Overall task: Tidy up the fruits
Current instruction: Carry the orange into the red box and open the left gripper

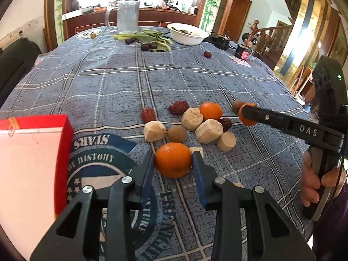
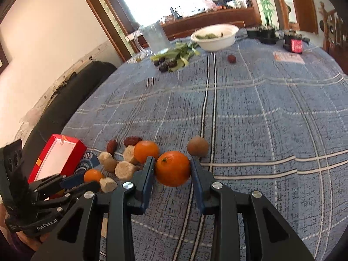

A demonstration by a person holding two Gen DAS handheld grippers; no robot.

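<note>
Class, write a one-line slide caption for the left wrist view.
Left gripper closed on an orange beside a red box on the checked tablecloth.

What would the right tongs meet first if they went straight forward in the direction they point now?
The right tongs already clasp an orange. Going on, that orange would probably meet the brown round fruit lying just beyond it, slightly to the right; depth is unclear.
</note>
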